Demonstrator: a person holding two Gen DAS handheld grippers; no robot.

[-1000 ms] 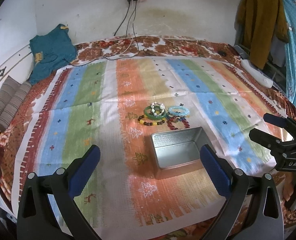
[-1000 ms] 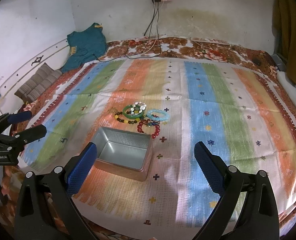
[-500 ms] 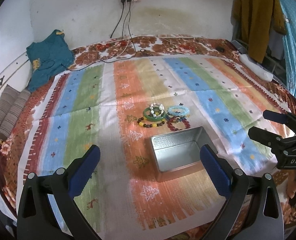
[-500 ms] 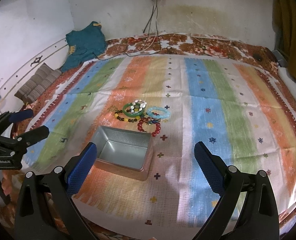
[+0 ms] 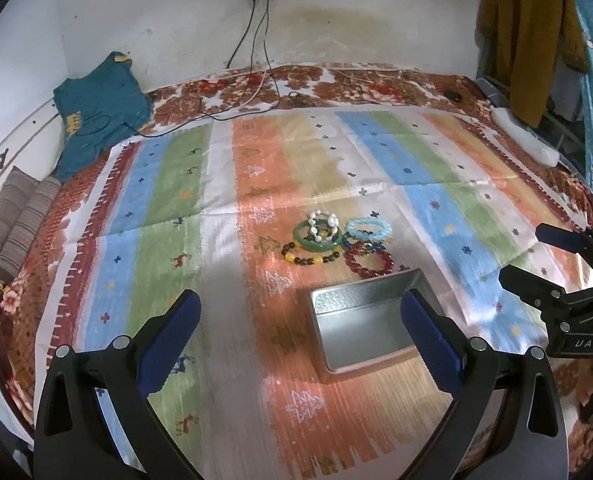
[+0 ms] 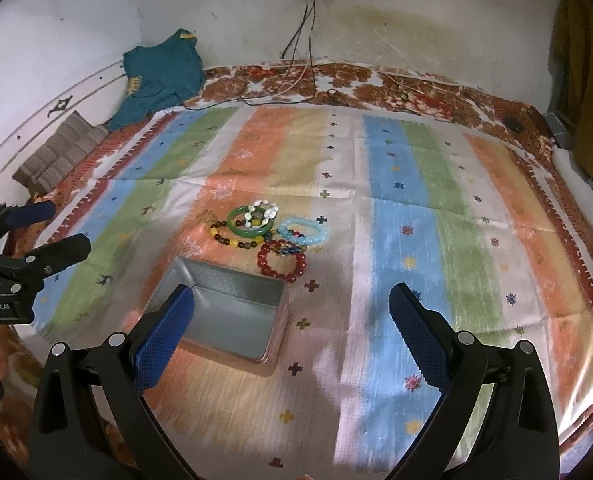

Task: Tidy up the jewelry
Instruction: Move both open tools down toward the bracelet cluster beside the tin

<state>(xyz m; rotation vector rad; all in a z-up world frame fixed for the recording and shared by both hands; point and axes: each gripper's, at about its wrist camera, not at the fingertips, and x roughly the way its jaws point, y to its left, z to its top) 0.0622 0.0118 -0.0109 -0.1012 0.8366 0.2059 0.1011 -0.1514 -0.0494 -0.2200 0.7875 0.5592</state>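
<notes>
An empty silver metal tin (image 5: 362, 320) (image 6: 232, 318) sits on a striped cloth. Just beyond it lies a cluster of bracelets: a green bangle (image 5: 316, 240) (image 6: 250, 222) with a white bead bracelet (image 5: 323, 222) on it, a light blue one (image 5: 368, 229) (image 6: 303, 231), a dark red one (image 5: 368, 262) (image 6: 281, 265) and a yellow-and-dark bead one (image 5: 308, 258). My left gripper (image 5: 296, 328) is open and empty, near the tin's left side. My right gripper (image 6: 290, 324) is open and empty, right of the tin. Each gripper shows in the other's view, the right (image 5: 544, 260) and the left (image 6: 44, 232).
The striped cloth (image 5: 176, 208) covers a floral bedspread. A teal garment (image 5: 100, 112) and a striped cushion (image 5: 16, 220) lie at the far left. Cables (image 5: 256, 92) hang from a wall socket onto the bed. Clothes (image 5: 532, 32) hang at the right.
Both grippers have moved slightly forward and lower toward the tin and bracelets. Both stay open. Nothing on the cloth has moved.
</notes>
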